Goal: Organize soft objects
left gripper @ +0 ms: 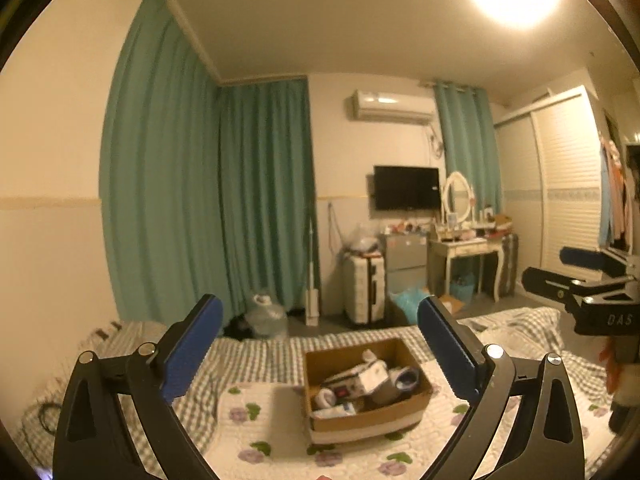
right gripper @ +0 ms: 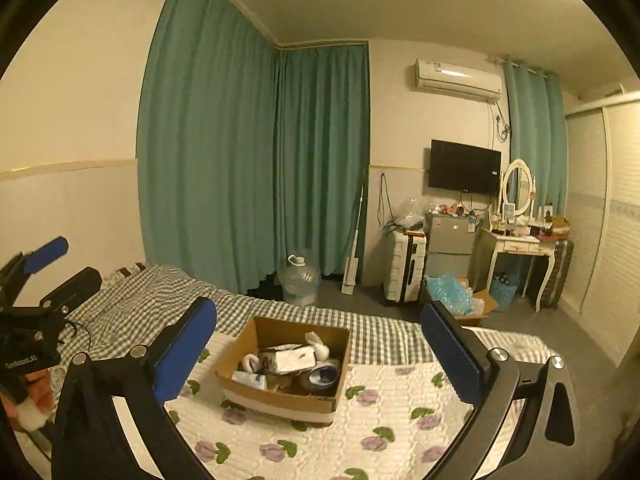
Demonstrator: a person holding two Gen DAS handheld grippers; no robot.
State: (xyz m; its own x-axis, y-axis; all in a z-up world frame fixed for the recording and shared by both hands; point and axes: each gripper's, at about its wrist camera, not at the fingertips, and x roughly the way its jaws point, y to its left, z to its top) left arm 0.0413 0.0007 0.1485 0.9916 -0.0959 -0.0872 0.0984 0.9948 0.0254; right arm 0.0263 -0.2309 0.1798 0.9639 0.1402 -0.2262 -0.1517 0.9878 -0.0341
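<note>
We are holding both tools over the bed (right gripper: 132,300), the largest thing before us, and it is serving as our work surface: its white quilt with purple flowers (right gripper: 392,412) is giving the box a flat, soft place to sit, with the grey checked cover (left gripper: 256,356) lying beyond it.

The cardboard box (right gripper: 240,364) is sitting in the middle of the quilt, open at the top, probably so soft things can be dropped or lifted straight out. Inside it we are seeing rolled socks (right gripper: 251,361) at the left, a white tissue pack (right gripper: 292,358) in the centre and a blue-lined item (right gripper: 322,376) at the right, all jumbled together.

The left hand-held gripper (left gripper: 320,344) is hovering with its jaws spread wide and nothing between them, framing the box from the near side. The right hand-held gripper (right gripper: 320,348) is doing the same, also empty and wide apart, so both look ready to reach in.

Nothing is standing between the tools and the box. Far off, the green curtains (right gripper: 248,152), a white suitcase (right gripper: 404,268) and a water jug (right gripper: 300,280) are staying well apart from our work. An orange and white plush (right gripper: 34,400) is lying near the left edge.
</note>
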